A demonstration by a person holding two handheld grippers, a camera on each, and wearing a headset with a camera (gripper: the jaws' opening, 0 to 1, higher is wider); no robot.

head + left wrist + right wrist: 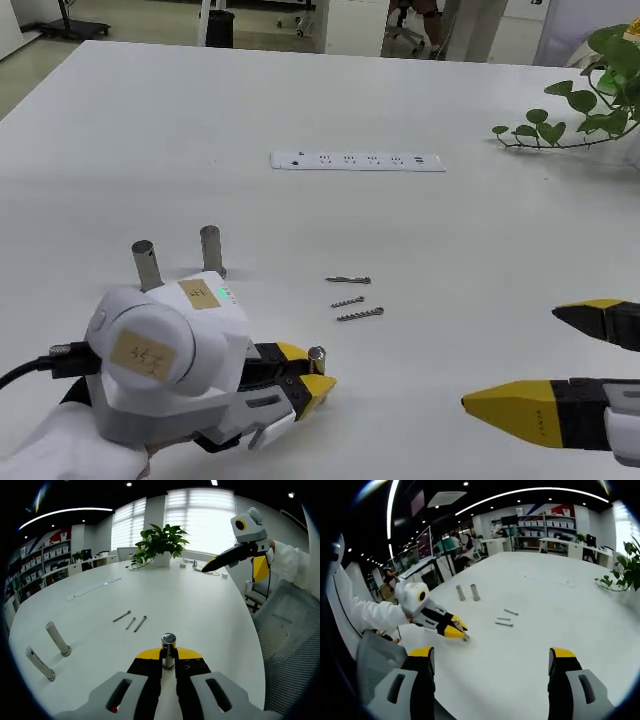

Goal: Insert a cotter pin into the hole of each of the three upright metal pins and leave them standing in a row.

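My left gripper [312, 372] [168, 656] is shut on an upright metal pin [316, 355] [168, 650] at the near left of the white table [400, 230]. Two more metal pins [147, 265] [211, 250] stand behind it, seen also in the left gripper view [57, 638] [39, 663] and the right gripper view [460, 592] [475, 592]. Three cotter pins [348, 280] [348, 301] [360, 314] lie loose mid-table [131, 622] [504, 624]. My right gripper [560, 365] [491, 666] hovers open at the near right, holding nothing.
A white power strip [357, 161] lies further back on the table. A potted plant [585, 100] [159, 542] stands at the far right. A person's white sleeve [292, 562] and a chair [292, 645] show at the table's side.
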